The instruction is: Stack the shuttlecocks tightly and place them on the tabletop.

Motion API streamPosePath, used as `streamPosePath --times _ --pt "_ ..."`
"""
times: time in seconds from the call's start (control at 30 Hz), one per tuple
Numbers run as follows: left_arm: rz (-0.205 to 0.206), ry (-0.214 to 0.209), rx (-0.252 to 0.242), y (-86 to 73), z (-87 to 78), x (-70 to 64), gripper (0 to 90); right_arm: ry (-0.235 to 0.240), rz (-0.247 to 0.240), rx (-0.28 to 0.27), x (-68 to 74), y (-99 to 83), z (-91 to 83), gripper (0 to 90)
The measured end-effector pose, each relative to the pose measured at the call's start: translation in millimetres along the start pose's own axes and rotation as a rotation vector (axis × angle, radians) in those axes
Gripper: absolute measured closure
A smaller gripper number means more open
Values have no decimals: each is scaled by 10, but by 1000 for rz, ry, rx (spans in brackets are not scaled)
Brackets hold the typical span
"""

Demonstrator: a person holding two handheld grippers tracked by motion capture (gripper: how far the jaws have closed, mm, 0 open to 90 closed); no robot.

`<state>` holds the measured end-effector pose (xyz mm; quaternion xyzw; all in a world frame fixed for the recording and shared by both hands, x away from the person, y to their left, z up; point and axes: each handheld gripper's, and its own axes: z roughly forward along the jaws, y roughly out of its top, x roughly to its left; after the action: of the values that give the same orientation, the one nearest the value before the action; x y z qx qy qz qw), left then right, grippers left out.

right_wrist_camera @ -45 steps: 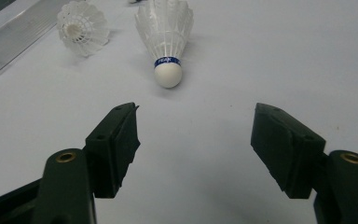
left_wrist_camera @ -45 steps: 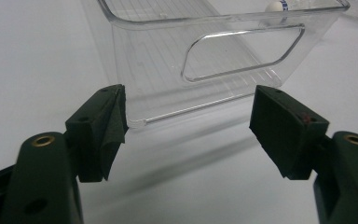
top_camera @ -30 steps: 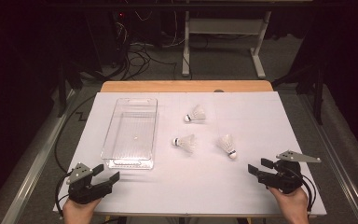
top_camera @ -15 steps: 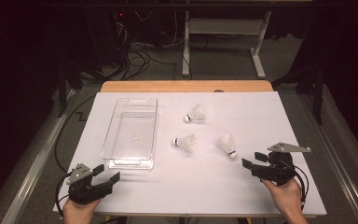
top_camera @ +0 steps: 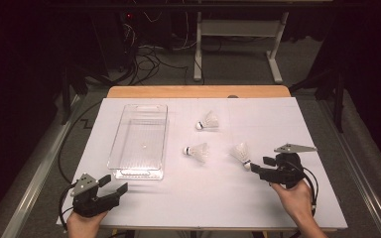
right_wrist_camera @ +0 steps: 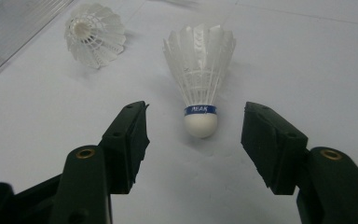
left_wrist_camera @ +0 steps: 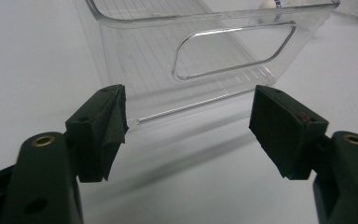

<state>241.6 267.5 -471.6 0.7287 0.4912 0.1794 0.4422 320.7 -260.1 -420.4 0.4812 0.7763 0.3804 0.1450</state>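
So the right gripper (top_camera: 253, 168) has its jaws spread wide with nothing in them, sitting right at the cork end of the nearest shuttlecock (top_camera: 241, 152) on the right half of the table. From the high view you honestly can't tell whether it touches the cork, but the right gripper view clears that up: the shuttlecock (right_wrist_camera: 200, 88) lies on its side with the white cork pointing back at the camera, just ahead of the two jaw tips and centred between them, with clear gaps on both sides. That view also picks up a blue band with small lettering above the cork — too tiny to see from above.

A second shuttlecock (top_camera: 196, 150) lies just left of it, and a third shuttlecock (top_camera: 208, 122) sits farther back. The right gripper view catches the second one (right_wrist_camera: 94, 35) from its feather end.

The left gripper (top_camera: 114, 186) is also wide open and empty, low at the near left corner, well apart from the shuttlecocks. Its own view looks straight at the near end wall of the clear plastic bin (left_wrist_camera: 223, 56) and shows an oval handle cutout there, which is barely visible from above. The bin (top_camera: 140, 141) looks empty.

The surface is a white sheet (top_camera: 188, 198) over a wooden table (top_camera: 178, 91). The room behind is dark — cables on the floor (top_camera: 144, 57) and a white metal table frame (top_camera: 238, 44).
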Motion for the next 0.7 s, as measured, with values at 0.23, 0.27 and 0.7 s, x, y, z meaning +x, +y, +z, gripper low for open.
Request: streamPosePath --times 0.23,0.27,0.7 --pt "2 0 -1 0 2 -4 286 -12 -2 12 -6 121 29 427" --pt "2 0 -1 0 2 -4 286 -16 -3 15 -5 142 33 427" --pt "6 -4 0 0 -2 -7 286 -46 -14 60 -4 343 143 432"
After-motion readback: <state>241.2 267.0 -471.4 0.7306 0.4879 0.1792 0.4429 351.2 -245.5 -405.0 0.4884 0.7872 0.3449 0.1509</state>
